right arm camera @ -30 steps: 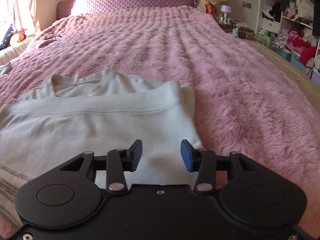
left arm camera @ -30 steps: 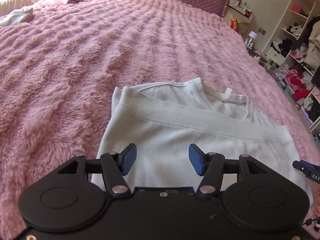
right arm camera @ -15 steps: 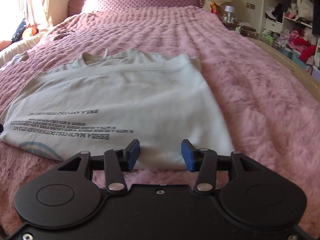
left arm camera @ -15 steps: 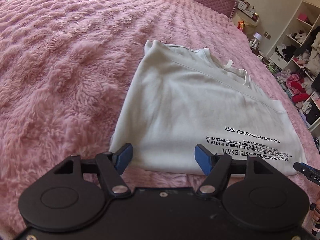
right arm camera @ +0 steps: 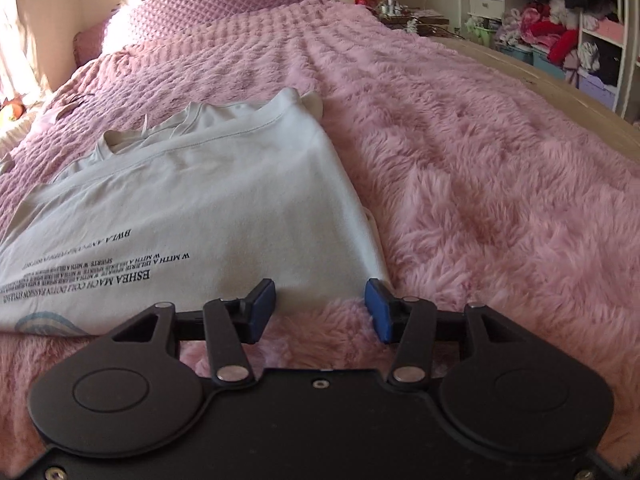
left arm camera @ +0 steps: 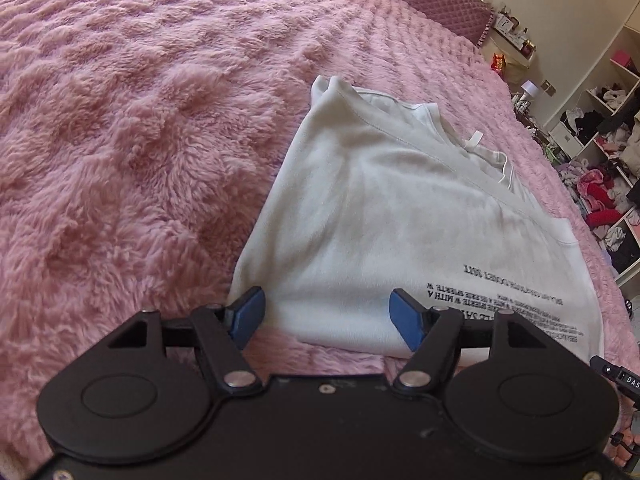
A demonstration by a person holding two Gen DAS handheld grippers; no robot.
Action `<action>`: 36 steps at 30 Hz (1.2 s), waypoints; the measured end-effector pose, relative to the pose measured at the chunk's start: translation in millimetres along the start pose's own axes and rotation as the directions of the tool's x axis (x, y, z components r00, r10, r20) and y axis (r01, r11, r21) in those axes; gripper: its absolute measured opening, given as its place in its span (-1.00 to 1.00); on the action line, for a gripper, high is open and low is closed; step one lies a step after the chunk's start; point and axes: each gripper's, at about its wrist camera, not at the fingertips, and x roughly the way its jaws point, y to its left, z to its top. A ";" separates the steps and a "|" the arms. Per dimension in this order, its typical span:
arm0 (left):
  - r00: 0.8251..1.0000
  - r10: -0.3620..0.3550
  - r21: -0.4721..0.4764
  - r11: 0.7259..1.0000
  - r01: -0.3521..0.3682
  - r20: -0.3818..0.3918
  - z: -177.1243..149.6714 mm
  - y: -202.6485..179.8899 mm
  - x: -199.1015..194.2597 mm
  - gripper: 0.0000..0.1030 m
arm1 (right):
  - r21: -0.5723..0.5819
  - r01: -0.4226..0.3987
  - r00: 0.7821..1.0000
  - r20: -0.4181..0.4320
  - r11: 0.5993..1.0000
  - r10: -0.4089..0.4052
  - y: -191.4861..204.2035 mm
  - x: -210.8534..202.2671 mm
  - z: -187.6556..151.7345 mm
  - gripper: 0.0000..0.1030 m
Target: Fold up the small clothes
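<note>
Lying folded on the pink bed (left arm camera: 132,152), the shirt (left arm camera: 384,216) faces me, its printed text upside down. My left claw (left arm camera: 326,314) gapes over its near left corner; my right claw (right arm camera: 320,304) is opening at the near right corner, gripping nothing.

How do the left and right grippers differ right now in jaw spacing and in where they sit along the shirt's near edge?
The left gripper stands wider; the right gripper is narrower, its jaws opening. The left frames the white shirt at its near left corner; the right frames the near right corner, by the printed text. Both are empty, blue-padded, and poised over the pink blanket.
</note>
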 end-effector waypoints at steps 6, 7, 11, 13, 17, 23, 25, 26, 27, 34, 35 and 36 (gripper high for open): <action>0.999 -0.020 -0.093 0.995 0.024 0.042 -0.4 -2.5 -43.1 0.40 | 0.120 0.129 0.986 0.088 0.984 -0.140 27.6 -28.2 11.7 0.10; 0.999 -0.031 -0.135 0.990 0.036 0.035 -3.9 1.6 -44.4 0.40 | 0.106 0.121 0.986 0.102 0.987 -0.132 36.5 -28.9 12.0 0.10; 0.999 -0.021 -0.269 0.963 0.028 0.030 -20.6 18.6 -33.7 0.39 | 0.036 0.137 0.984 0.111 0.990 -0.141 64.6 -18.0 8.4 0.12; 0.997 -0.048 -0.361 0.930 0.064 0.054 -27.5 29.5 -29.1 0.39 | 0.062 0.157 0.983 0.091 0.986 -0.162 68.2 -12.1 5.3 0.12; 0.992 -0.089 -0.454 0.883 0.121 0.091 -28.6 39.1 -22.2 0.42 | 0.116 0.197 0.978 0.041 0.974 -0.203 68.2 -9.2 -1.7 0.13; 0.988 -0.120 -0.491 0.857 0.153 0.099 -22.4 38.4 -5.5 0.54 | 0.176 0.216 0.975 0.004 0.960 -0.220 62.3 -8.8 -4.1 0.18; 0.987 -0.118 -0.499 0.852 0.156 0.108 -22.3 42.4 4.7 0.55 | 0.174 0.220 0.975 0.003 0.960 -0.223 63.4 -7.1 -3.5 0.19; 0.986 -0.120 -0.513 0.842 0.165 0.120 -24.5 44.7 7.2 0.55 | 0.176 0.219 0.975 0.001 0.960 -0.222 63.4 -6.6 -3.4 0.20; 0.984 -0.122 -0.523 0.835 0.173 0.132 -24.9 46.3 7.8 0.55 | 0.178 0.217 0.975 -0.001 0.960 -0.220 62.8 -6.0 -3.2 0.20; 0.975 -0.135 -0.572 0.793 0.212 0.176 -31.1 48.8 -3.3 -0.22 | 0.187 0.212 0.977 -0.012 0.959 -0.214 60.1 -5.0 -2.6 0.25; 0.973 -0.141 -0.586 0.779 0.222 0.182 -32.5 51.0 -3.3 -0.40 | 0.187 0.211 0.977 -0.013 0.959 -0.212 59.8 -5.0 -2.4 0.25; 0.973 -0.141 -0.601 0.767 0.226 0.185 -33.9 53.6 -3.3 -0.49 | 0.187 0.210 0.977 -0.015 0.960 -0.211 59.3 -4.9 -2.0 0.26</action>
